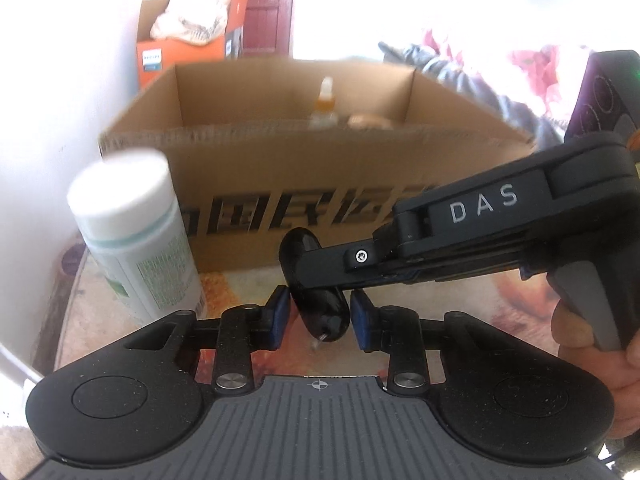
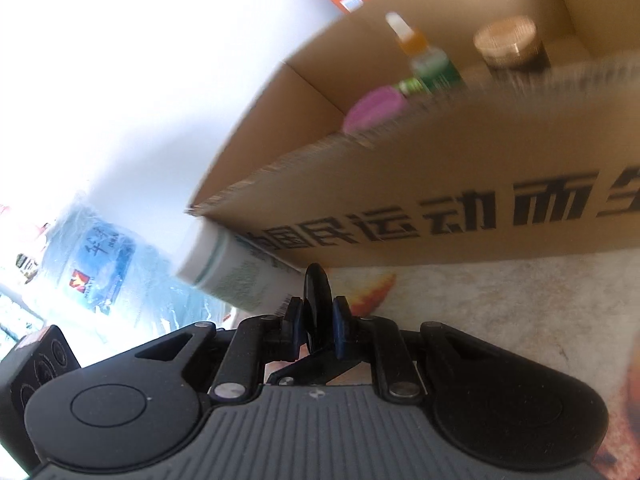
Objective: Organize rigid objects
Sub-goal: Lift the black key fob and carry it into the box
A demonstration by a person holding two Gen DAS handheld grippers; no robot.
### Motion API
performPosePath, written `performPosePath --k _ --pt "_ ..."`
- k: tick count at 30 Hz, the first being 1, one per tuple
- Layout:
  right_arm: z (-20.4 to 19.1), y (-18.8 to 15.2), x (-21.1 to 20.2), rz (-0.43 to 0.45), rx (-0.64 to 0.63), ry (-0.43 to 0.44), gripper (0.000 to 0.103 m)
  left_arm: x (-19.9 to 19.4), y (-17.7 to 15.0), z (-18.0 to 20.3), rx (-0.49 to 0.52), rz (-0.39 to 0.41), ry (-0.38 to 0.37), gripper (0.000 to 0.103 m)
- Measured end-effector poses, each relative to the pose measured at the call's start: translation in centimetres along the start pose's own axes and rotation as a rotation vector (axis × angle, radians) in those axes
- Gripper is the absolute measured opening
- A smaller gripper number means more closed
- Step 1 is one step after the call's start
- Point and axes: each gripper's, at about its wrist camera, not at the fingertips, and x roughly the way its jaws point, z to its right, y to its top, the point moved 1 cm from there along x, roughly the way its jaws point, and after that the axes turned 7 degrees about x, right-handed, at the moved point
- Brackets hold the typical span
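The right claw [image 2: 318,322] pinches the black thing [image 1: 316,280]; the left claw [image 1: 319,322] stands apart around it. A loose grip could drop it.

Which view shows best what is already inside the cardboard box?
The right wrist view: it looks over the cardboard box's rim onto a dropper bottle, a pink object and a gold-lidded jar. The left wrist view sees only the dropper bottle's top and the blurred lid above the rim.

A dark red door [image 1: 256,4] is seen behind the patterned surface [image 1: 460,292]; bright white wall [image 1: 60,80] lies left of the door.
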Motion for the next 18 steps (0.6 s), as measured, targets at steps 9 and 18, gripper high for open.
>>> performPosePath --k 9,18 --pt "-4.8 3.3 -6.8 0.167 -0.141 0.029 0.017 -4.3 6.0 2.4 0.085 0.164 0.019 0.032" --pt "-2.0 11.4 -5.5 0.102 -0.059 -0.061 0.018 2.0 13.5 2.8 0.097 0.034 -0.05 0.032"
